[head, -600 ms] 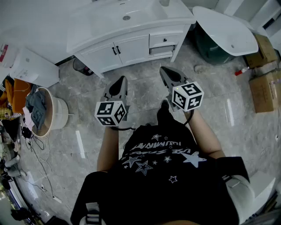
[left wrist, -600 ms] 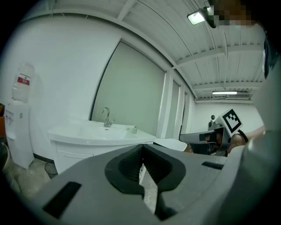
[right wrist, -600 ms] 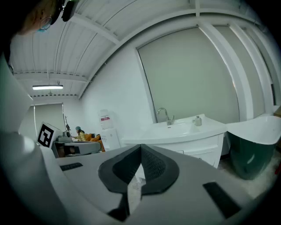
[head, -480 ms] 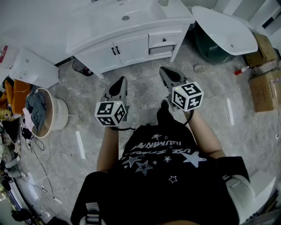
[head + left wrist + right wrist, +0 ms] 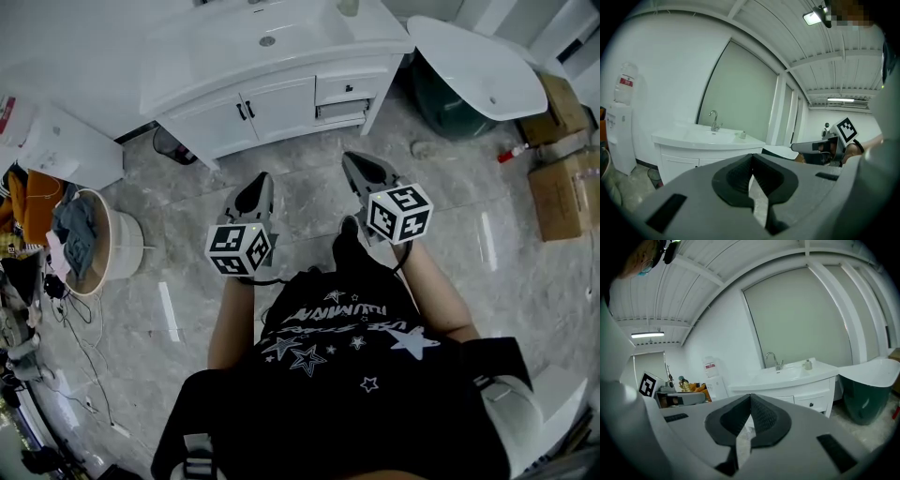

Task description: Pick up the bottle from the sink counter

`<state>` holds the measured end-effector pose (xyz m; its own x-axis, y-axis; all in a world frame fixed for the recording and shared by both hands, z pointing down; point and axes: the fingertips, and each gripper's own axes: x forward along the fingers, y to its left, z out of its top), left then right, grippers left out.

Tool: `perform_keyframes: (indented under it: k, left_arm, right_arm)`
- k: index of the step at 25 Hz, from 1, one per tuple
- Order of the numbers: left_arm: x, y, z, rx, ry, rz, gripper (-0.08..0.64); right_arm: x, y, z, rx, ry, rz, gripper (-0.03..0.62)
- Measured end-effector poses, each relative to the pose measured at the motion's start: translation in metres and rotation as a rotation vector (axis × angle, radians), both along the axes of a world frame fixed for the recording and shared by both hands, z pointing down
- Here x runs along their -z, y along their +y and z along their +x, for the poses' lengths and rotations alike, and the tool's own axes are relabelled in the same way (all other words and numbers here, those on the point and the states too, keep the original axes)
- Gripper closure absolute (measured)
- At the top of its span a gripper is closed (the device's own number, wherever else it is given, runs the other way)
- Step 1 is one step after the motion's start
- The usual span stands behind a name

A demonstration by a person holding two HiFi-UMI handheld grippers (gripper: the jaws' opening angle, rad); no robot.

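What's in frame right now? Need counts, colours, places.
sink counter: 1, white, top centre of the head view
bottle: 1, small, pale, on the counter right of the faucet
faucet: 1, chrome, behind the basin
bathtub: 1, white, right of the counter
water dispenser: 1, white, left of the counter
basket: 1, white, floor left, clothes inside
cardboard boxes: at least 2, brown, floor far right
red-capped container: 1, white and red, floor by the boxes
cables: several, dark, floor left
left gripper: 1, grey, shut, empty
right gripper: 1, grey, shut, empty
shirt: 1, black with stars, bottom centre
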<state>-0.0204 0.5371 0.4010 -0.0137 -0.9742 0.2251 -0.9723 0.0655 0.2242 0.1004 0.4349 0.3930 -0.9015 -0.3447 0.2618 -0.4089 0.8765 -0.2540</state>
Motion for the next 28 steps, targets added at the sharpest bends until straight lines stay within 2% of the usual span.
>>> perform_keyframes:
  k: [6, 12, 28]
  left_arm:
    - [-0.011, 0.006, -0.003, 0.014, 0.016, -0.029, 0.551]
    - [-0.021, -0.018, -0.019, 0.048, 0.024, -0.055, 0.551]
    - [-0.03, -0.175, -0.091, 0.114, 0.053, -0.097, 0.551]
  right_arm:
    - [-0.011, -0.004, -0.001, -0.002, 0.005, -0.03, 0.586]
    - [-0.028, -0.034, -0.019, 0.016, 0.006, -0.065, 0.586]
    - [-0.037, -0.213, -0.102, 0.059, 0.014, -0.11, 0.586]
